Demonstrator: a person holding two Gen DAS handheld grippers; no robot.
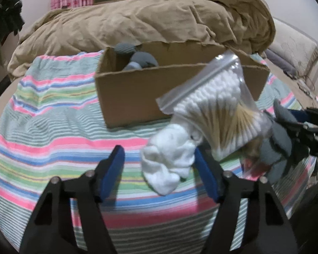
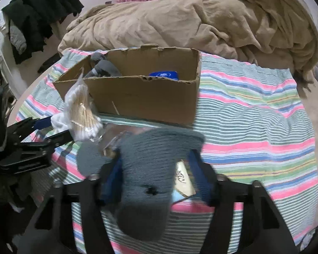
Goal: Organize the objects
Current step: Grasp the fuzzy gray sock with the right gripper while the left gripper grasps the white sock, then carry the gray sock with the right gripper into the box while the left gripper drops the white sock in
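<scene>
Near: my right gripper (image 2: pixel 156 177), jaws set wide w/ a grey sock (image 2: pixel 146 182) draped between them; grip unclear. My left gripper (image 1: pixel 159 165), jaws wide open, white sock (image 1: pixel 169 160) against the right finger, swab bag (image 1: pixel 216 110) just above. Behind on the striped sheet (image 1: pixel 53 131): cardboard box (image 1: pixel 137 97) w/ grey socks inside. Far: tan duvet (image 1: pixel 137 21).

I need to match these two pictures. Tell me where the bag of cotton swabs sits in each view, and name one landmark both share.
Left wrist view: the bag of cotton swabs is right of centre, tilted, in front of the cardboard box.
Right wrist view: the bag is at the left, by the box's near left corner.
Shared landmark: the cardboard box on the striped cloth.
</scene>
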